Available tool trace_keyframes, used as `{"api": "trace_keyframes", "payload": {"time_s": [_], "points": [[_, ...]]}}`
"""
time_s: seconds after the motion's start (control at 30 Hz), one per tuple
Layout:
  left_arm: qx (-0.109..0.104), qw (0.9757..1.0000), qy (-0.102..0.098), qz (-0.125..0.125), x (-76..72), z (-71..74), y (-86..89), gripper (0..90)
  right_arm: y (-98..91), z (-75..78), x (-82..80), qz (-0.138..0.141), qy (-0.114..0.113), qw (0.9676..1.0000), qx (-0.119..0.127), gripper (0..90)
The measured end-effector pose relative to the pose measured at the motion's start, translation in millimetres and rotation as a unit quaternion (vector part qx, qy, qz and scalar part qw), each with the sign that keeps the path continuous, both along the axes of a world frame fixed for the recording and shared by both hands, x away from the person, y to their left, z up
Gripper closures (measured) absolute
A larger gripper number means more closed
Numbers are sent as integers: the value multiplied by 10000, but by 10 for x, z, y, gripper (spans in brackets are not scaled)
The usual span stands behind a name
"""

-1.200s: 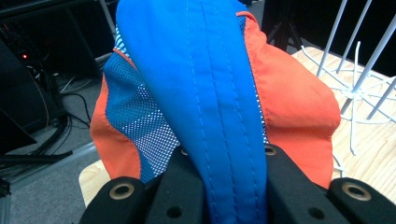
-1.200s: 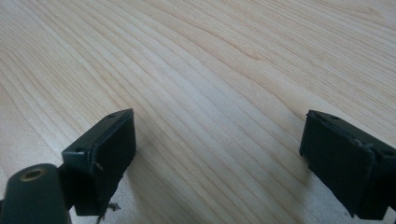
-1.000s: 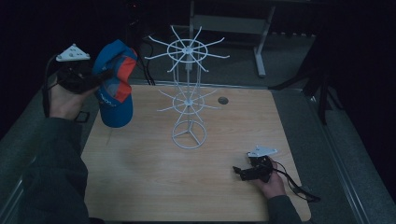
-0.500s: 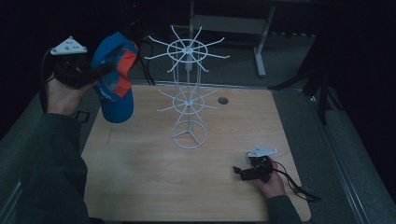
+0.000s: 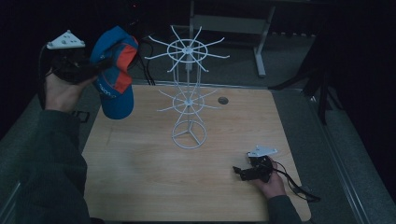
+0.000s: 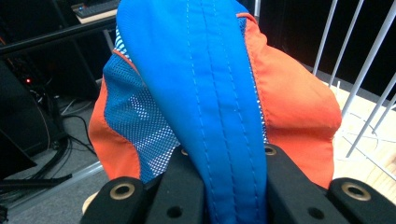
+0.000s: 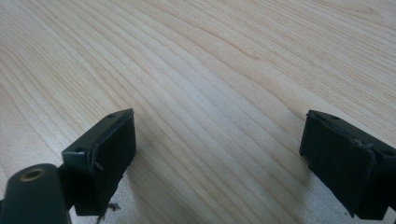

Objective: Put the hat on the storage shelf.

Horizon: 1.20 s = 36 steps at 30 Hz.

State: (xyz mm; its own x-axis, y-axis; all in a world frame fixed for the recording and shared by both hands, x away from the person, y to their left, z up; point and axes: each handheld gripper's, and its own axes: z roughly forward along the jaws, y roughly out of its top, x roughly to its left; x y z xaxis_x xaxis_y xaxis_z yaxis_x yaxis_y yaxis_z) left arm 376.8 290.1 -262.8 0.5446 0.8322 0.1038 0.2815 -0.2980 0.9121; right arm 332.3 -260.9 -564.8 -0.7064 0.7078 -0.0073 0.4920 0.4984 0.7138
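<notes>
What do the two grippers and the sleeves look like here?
Both are black two-jaw tools. The left gripper and right gripper each carry a pale grey three-cornered plate on top. A thin black cable trails from the right one. Jaw bodies show round brass-coloured eyelets. The person's sleeves are dark.

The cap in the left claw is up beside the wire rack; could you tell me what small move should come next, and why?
Probably carry the cap a little rightward, toward a top prong of the rack. The left claw grips it in the air, just left of the prongs; the right claw rests open on the table.
</notes>
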Motion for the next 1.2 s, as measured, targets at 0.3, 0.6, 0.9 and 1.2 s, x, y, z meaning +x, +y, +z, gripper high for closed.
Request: {"api": "trace_keyframes", "payload": {"time_s": [0.3,0.6,0.9,1.2], "points": [[14,9999,-12,-167,14,51,-40,880,1,0,-1,-5,6,10000,2,104],[-161,9992,-62,-349,4,68,-51,880,0,0,-1,-4,5,10000,2,104],[-255,9984,-144,-481,-20,88,-48,880,1,0,-1,-5,6,10000,2,104],[-384,9971,-261,-611,-46,104,-59,880,0,0,-1,-4,5,10000,1,104]]}}
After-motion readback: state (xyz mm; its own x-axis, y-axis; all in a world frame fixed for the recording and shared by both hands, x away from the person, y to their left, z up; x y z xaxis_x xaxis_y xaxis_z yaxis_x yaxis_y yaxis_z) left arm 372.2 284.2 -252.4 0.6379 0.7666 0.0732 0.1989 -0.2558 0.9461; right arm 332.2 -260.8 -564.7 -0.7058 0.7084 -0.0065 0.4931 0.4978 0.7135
